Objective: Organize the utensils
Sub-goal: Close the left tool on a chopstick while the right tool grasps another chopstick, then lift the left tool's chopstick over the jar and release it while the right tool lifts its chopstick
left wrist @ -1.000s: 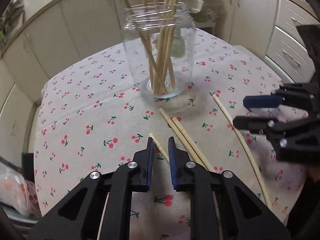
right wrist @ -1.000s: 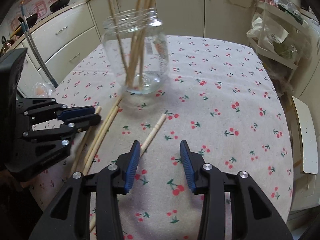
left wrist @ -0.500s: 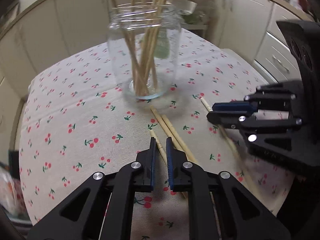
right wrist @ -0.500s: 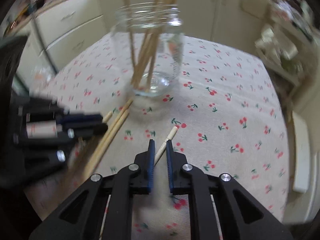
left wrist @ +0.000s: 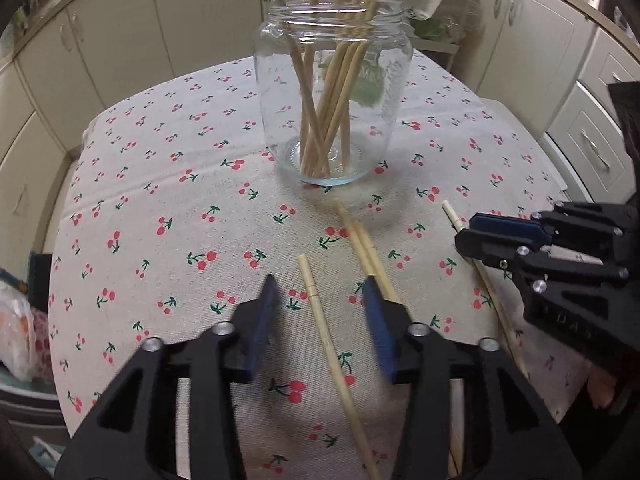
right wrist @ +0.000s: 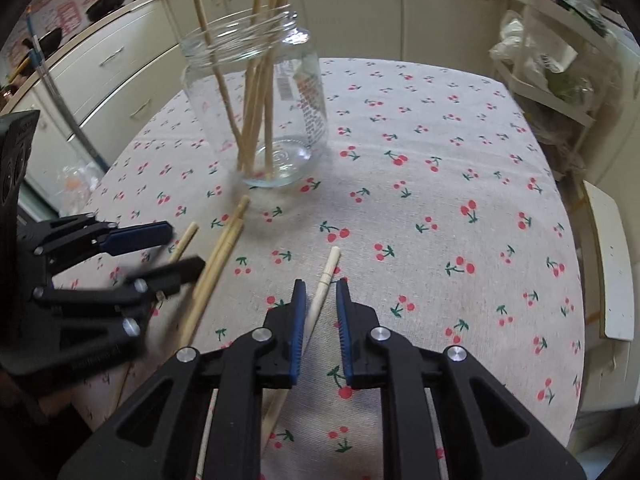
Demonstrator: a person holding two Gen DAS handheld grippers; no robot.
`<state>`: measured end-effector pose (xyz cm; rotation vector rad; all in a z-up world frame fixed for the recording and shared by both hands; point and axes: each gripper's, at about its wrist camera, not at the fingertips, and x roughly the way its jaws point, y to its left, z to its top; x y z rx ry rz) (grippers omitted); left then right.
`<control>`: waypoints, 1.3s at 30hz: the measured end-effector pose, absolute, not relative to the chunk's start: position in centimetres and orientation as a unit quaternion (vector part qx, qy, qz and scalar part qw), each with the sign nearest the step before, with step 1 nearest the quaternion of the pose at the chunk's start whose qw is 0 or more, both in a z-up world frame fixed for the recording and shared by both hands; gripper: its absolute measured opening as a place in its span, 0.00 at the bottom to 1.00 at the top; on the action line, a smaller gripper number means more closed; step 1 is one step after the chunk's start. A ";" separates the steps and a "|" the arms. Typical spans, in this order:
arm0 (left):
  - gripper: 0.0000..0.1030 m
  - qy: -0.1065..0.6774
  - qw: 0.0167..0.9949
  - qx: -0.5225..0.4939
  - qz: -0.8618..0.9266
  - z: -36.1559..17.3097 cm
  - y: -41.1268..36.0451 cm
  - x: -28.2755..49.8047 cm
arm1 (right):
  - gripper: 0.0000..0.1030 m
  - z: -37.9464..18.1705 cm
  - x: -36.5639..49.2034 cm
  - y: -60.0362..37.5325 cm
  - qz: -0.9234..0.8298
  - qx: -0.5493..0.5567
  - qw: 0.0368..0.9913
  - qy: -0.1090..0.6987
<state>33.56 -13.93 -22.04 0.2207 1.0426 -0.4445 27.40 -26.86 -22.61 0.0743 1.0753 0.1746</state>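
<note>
A clear glass jar [left wrist: 332,120] [right wrist: 256,120] stands on the cherry-print tablecloth [left wrist: 160,200] with several wooden chopsticks upright in it. My left gripper [left wrist: 320,284] [right wrist: 186,246] is low over the cloth and its jaws are opening. One chopstick [left wrist: 332,356] lies flat between them, and neither pad touches it. A pair of chopsticks [left wrist: 360,240] [right wrist: 224,248] lies just to its right, pointing at the jar. My right gripper [right wrist: 320,286] [left wrist: 466,232] has narrow jaws that are opening slightly. A pale chopstick [right wrist: 330,266] lies between them, not pinched.
Cream kitchen cabinets [left wrist: 100,48] ring the round table. A wire shelf with bags [right wrist: 552,64] and a white board [right wrist: 612,260] stand past the table's right edge. A plastic bag [left wrist: 16,328] sits low on the left. The two grippers work close together.
My left jaws were nearly shut over a chopstick and have sprung apart. My right jaws closed in from wide around the pale chopstick and have now parted a little.
</note>
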 end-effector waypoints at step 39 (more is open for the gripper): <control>0.05 0.214 0.938 -0.131 -0.238 -6.8 -9.3 34.5 | 0.06 -23.6 25.9 -31.0 0.070 0.191 0.860 0.468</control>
